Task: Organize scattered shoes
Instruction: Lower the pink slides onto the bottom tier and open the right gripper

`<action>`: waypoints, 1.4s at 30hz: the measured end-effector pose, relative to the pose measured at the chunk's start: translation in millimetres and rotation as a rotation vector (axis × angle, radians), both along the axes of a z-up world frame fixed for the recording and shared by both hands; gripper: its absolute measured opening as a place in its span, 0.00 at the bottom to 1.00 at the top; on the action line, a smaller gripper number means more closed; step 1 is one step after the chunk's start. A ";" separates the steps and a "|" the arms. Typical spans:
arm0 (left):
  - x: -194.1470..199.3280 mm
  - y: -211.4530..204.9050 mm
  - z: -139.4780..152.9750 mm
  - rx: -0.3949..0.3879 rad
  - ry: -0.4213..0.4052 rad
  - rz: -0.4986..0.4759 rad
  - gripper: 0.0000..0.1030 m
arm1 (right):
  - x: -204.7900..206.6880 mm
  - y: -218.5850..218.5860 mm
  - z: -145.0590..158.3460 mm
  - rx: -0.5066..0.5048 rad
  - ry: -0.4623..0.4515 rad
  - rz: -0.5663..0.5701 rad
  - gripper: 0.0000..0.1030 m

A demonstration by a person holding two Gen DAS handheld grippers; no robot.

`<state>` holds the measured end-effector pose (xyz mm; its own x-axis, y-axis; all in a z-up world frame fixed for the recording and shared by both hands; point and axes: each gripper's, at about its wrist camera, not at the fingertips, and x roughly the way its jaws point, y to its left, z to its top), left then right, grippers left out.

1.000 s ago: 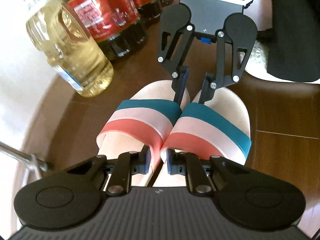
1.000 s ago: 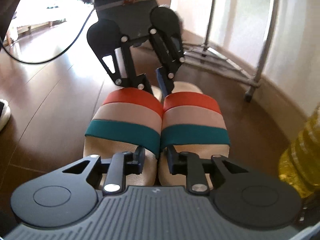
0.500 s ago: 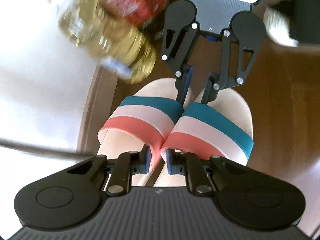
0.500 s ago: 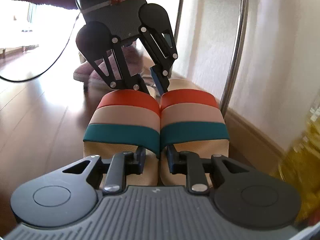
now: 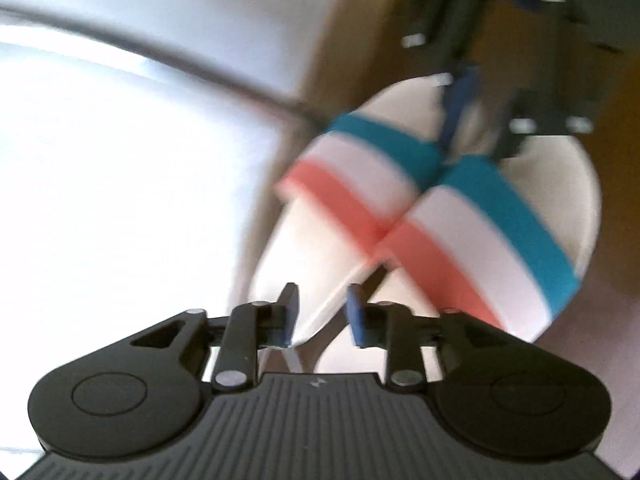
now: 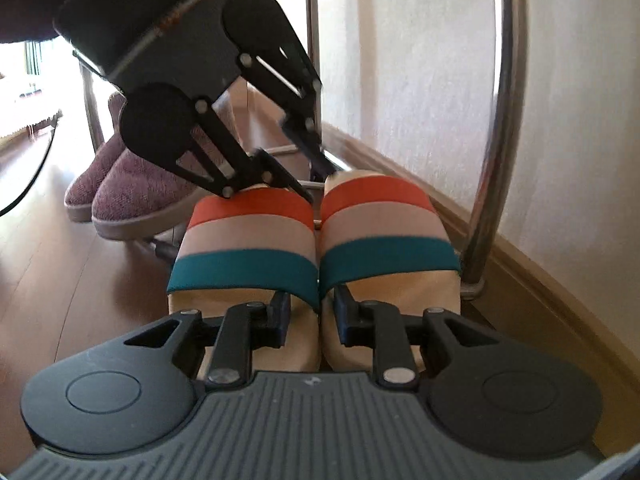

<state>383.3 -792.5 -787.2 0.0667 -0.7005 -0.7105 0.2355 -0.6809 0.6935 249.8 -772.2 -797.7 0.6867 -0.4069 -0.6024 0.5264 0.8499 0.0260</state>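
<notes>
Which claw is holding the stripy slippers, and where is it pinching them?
The right gripper pinches the striped slippers by their touching inner edges at one end. The left gripper is opening, pads off them.

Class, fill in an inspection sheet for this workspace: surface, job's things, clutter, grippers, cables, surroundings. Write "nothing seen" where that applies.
Surface: brown wooden floor, glare at left.
Job's things: pair of striped slippers, side by side at the foot of the metal shoe rack; purple slippers already beside them at the rack.
Clutter: nothing seen.
Grippers: right gripper shut on the striped slippers' inner edges at one end; left gripper at the other end, jaws opening, pads off the slippers' edges, which lie between them.
Cables: black cable curving over the floor at far left.
Surroundings: pale wall with wooden baseboard; left view blurred.
</notes>
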 end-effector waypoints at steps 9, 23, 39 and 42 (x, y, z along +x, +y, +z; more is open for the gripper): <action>24.9 81.7 38.0 -0.112 0.330 0.521 0.55 | 16.3 -3.4 -2.8 -0.052 0.017 0.021 0.22; 45.5 115.8 42.0 -0.102 0.429 0.663 0.55 | 82.5 2.6 -4.5 -0.018 0.023 -0.245 0.22; 44.4 121.3 39.2 -0.031 0.538 0.770 0.55 | 58.3 49.9 -7.1 0.038 0.086 -0.043 0.06; 40.4 125.5 42.2 -0.031 0.543 0.769 0.59 | 60.5 49.8 -7.3 0.029 0.086 -0.049 0.06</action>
